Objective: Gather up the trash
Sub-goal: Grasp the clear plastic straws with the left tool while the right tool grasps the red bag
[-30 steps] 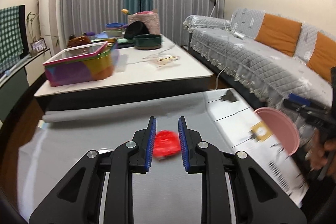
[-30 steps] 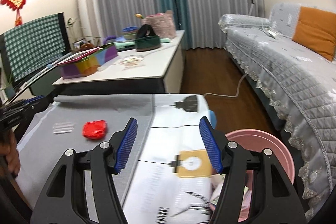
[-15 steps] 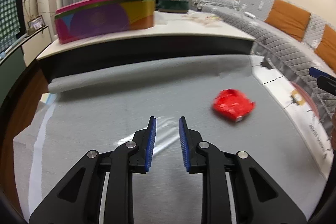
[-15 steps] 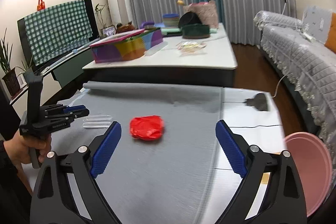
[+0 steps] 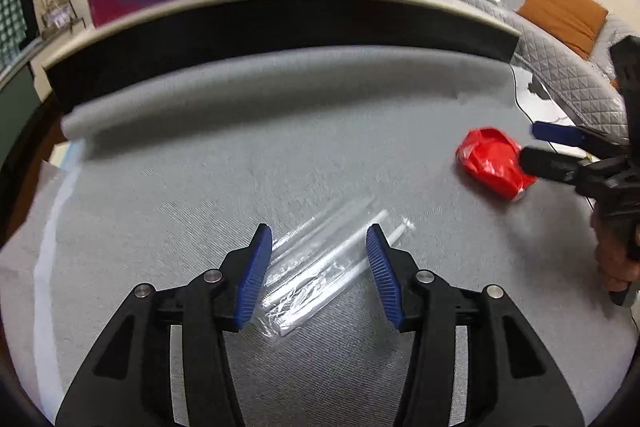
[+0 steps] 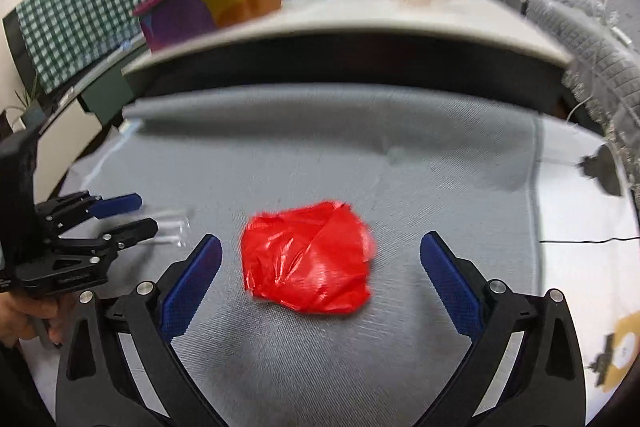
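Fingers [image 5: 256,267] opening — clear wrapper [image 5: 320,267] between

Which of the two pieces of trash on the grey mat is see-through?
The clear plastic straw wrapper, between the opening left gripper fingers; the crumpled red plastic bag is opaque.

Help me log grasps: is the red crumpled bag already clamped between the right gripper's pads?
No: the red bag lies on the grey mat, clear gaps to both pads.

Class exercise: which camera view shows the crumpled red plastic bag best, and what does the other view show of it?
The right wrist view: the red plastic bag lies whole and central on the grey mat. In the left wrist view it sits small near the right edge, partly hidden by the right gripper.
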